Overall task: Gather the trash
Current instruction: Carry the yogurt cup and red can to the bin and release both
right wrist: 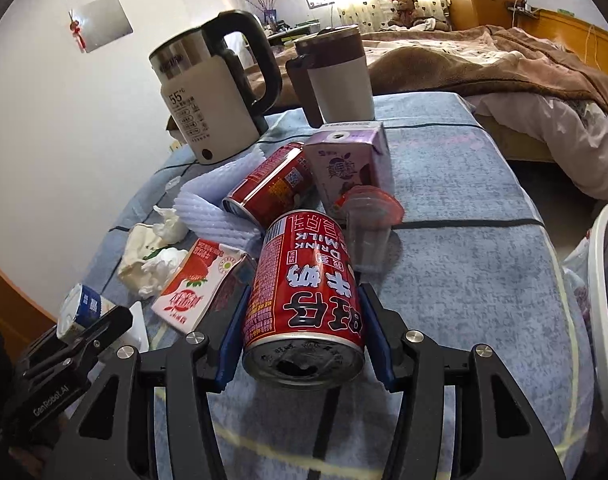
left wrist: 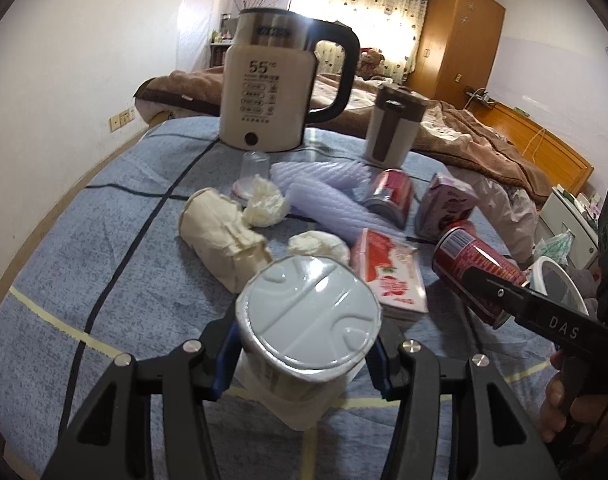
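Observation:
My left gripper (left wrist: pixel 304 344) is shut on a white yogurt cup (left wrist: pixel 308 316) with a foil lid, held a little above the blue tablecloth (left wrist: pixel 103 240). My right gripper (right wrist: pixel 304 292) is shut on a red milk drink can (right wrist: pixel 304 300), its opened end toward the camera. In the left wrist view that can (left wrist: pixel 476 272) hangs at the right edge. More litter lies on the cloth: a second red can (right wrist: pixel 269 190), a purple carton (right wrist: pixel 350 164), a strawberry carton (right wrist: pixel 199 284), a clear plastic cup (right wrist: pixel 368 240), white foam netting (right wrist: pixel 211 212) and crumpled tissues (left wrist: pixel 263 204).
A beige kettle (left wrist: pixel 267 92) and a lidded tumbler (left wrist: pixel 392 124) stand at the table's far side. A crumpled paper bag (left wrist: pixel 219 232) lies left of the litter. A white bin rim (left wrist: pixel 560 280) shows past the table's right edge. A bed lies beyond.

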Demonstrator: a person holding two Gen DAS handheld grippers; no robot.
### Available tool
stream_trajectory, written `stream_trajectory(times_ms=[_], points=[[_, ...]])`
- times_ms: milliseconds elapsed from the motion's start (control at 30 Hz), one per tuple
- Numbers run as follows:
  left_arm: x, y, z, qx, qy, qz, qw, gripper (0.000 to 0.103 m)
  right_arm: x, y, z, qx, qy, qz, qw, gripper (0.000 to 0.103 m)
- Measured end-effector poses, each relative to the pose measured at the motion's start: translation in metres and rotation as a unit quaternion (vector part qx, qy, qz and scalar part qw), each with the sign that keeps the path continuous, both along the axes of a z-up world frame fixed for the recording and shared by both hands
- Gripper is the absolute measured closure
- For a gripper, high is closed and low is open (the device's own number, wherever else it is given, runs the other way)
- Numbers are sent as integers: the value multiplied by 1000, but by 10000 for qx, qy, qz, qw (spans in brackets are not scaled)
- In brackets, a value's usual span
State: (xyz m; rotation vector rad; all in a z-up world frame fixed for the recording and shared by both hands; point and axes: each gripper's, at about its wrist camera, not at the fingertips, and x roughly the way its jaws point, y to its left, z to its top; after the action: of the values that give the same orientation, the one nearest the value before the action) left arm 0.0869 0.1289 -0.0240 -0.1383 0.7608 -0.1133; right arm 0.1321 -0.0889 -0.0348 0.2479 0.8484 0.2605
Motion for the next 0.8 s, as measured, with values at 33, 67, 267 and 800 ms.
stream_trajectory(times_ms=[33,67,267,800], points=[[-2,-3,3,1,-26,-23,10000,48,-4,-4,2,68,-47,-2,10000,49],[-3,-6,6,-1,-57,-57,10000,48,-9,-8,4,129,-116,-17,9998,49],[-10,-30,20,19,-208,-319,9993,48,-30,-32,19,308,-352,-146,9988,49],[-8,-142,41,-112,-308,-1646,9858,48,-79,-127,50,338,-697,-993,9920,49]])
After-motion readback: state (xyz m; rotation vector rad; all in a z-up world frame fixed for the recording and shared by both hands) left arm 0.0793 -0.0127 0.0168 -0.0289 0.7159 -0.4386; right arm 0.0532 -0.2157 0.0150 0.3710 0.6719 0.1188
